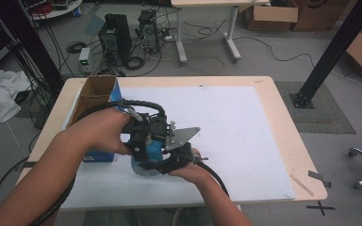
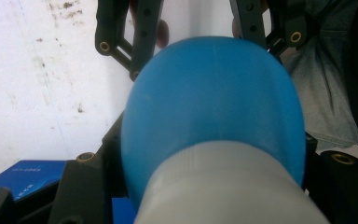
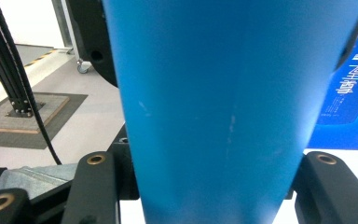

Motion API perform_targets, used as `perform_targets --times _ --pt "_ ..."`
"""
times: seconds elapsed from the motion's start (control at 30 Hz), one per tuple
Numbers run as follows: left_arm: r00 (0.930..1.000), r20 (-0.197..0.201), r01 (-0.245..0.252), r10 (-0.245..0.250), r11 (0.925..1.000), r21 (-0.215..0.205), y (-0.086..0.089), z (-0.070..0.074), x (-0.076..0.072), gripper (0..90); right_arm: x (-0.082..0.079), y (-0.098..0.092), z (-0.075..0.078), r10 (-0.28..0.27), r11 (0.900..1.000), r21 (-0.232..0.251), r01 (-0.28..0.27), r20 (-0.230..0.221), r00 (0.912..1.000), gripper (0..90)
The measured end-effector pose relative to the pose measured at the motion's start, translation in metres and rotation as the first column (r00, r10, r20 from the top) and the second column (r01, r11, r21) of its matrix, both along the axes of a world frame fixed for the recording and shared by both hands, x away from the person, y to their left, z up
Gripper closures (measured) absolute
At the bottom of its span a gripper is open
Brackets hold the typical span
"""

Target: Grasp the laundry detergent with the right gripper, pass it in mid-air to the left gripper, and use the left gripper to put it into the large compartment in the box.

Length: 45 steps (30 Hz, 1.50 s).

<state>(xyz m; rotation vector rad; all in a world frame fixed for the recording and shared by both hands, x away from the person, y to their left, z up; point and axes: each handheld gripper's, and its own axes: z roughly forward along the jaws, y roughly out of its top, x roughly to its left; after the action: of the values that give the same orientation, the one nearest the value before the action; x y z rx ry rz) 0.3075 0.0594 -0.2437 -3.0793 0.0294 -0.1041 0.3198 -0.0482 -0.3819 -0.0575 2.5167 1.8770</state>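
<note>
a smooth blue bottle with a pale grey cap end sits at 6 o'clock on the white tabletop, both the left gripper and right gripper jaws clamped on it.

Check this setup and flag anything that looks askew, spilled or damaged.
Nothing stands out. The blue bottle is clamped between the left gripper and the right gripper above the white mat, with no spill showing. The open blue box sits at the mat's left edge. The mat carries only faint smudges.
</note>
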Motion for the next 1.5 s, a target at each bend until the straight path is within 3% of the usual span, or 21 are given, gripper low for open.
perform_targets --times 0.4,0.67,0.8,1.07,1.23,1.3,1.5 --pt "1.0 -0.003 0.002 -0.002 1.0 -0.007 -0.001 0.001 0.0 39.0 -0.001 -0.003 0.0 -0.001 1.0 0.008 0.001 0.003 1.0 43.0" --pt "1.0 -0.001 0.002 -0.002 1.0 -0.006 -0.002 0.0 0.001 39.0 -0.001 -0.006 -0.002 -0.014 1.0 -0.022 0.013 -0.025 0.9996 38.3" --pt "1.0 -0.003 0.001 -0.001 0.9999 -0.011 -0.001 0.002 0.001 39.0 -0.003 -0.007 -0.003 -0.012 0.999 -0.035 0.011 -0.017 0.9998 35.0" --pt "1.0 -0.008 -0.002 0.002 1.0 -0.008 0.001 0.003 0.001 39.0 -0.001 -0.008 -0.001 -0.022 1.0 -0.009 0.022 -0.024 0.9995 30.5" --pt "0.9999 -0.011 -0.007 0.007 0.9999 -0.01 0.003 0.004 0.002 39.0 0.002 -0.011 0.0 -0.039 0.999 -0.004 0.039 -0.05 0.998 21.6" --pt "0.9998 -0.013 -0.017 0.016 0.9998 -0.011 0.006 0.006 0.004 39.0 0.003 -0.016 0.002 -0.061 0.998 -0.01 0.06 -0.079 0.995 14.0" --pt "0.9993 -0.009 -0.035 0.035 0.9992 -0.02 0.01 0.009 0.007 39.0 0.005 -0.027 0.008 -0.073 0.997 -0.044 0.068 -0.119 0.9902 10.4"
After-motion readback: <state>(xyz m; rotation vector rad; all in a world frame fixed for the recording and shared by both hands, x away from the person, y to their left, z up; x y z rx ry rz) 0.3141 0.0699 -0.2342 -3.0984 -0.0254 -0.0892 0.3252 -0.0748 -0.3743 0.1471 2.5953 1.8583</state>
